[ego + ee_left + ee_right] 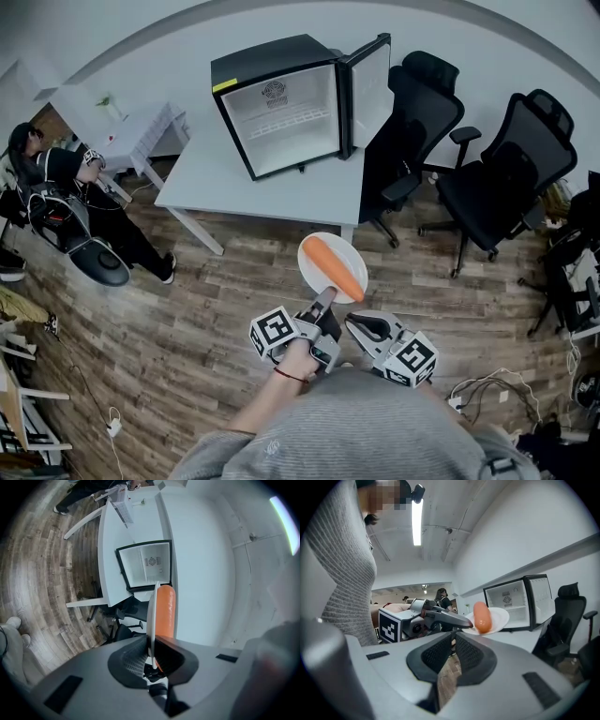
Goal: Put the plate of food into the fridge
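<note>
A white plate [317, 251] carrying an orange sausage-shaped food [337, 266] hangs in the air above the wooden floor. My left gripper [324, 302] is shut on the plate's near rim. In the left gripper view the plate [151, 613] shows edge-on between the jaws, the food [165, 609] to its right. A black mini fridge [281, 103] stands on the white table [272, 192] ahead, door swung open to the right, inside empty. My right gripper [364, 325] hovers just right of the left one, shut on nothing [452, 638]; its view shows the plate [500, 618] and left gripper [440, 616].
Two black office chairs [417, 122] [511, 169] stand right of the table. A person [56, 183] sits at the far left beside another white desk [141, 131]. Cables [487, 389] lie on the floor at lower right.
</note>
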Demonstrator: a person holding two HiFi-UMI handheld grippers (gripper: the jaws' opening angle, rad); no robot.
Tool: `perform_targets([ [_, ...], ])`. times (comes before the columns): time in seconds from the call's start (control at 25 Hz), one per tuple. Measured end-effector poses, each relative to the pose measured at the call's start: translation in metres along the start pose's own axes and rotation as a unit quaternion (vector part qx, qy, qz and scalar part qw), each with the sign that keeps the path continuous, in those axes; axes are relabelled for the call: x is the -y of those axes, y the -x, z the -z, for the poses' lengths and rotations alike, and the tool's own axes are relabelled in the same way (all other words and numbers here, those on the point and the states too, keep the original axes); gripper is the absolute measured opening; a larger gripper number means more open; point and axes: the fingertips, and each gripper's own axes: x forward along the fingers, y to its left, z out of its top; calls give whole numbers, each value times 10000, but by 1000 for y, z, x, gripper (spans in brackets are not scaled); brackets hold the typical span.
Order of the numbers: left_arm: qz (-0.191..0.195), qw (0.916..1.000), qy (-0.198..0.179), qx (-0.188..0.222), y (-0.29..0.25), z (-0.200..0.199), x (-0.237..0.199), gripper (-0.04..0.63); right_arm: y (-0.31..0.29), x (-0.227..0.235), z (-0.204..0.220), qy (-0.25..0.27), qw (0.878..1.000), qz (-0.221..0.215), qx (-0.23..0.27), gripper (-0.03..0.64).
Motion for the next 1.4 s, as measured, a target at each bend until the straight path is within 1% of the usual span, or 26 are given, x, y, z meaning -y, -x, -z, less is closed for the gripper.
perform_targets([
  [0.28,-14,10000,25,66,-17,2,-1,31,4,17,-4,-58,9999,-68,-51,18],
  [0.44,18,9999,37,120,-29,-12,1,31,-6,30,-5,-49,9999,-128,-84,18],
  [0.84,63,9999,52,126,-63,-64,-1,31,-55,70,-14,-49,9998,-181,-112,18],
  [1.4,104,9999,34,112,-108,-171,5,31,-152,128,-34,-92,9995,-231,-186,18],
])
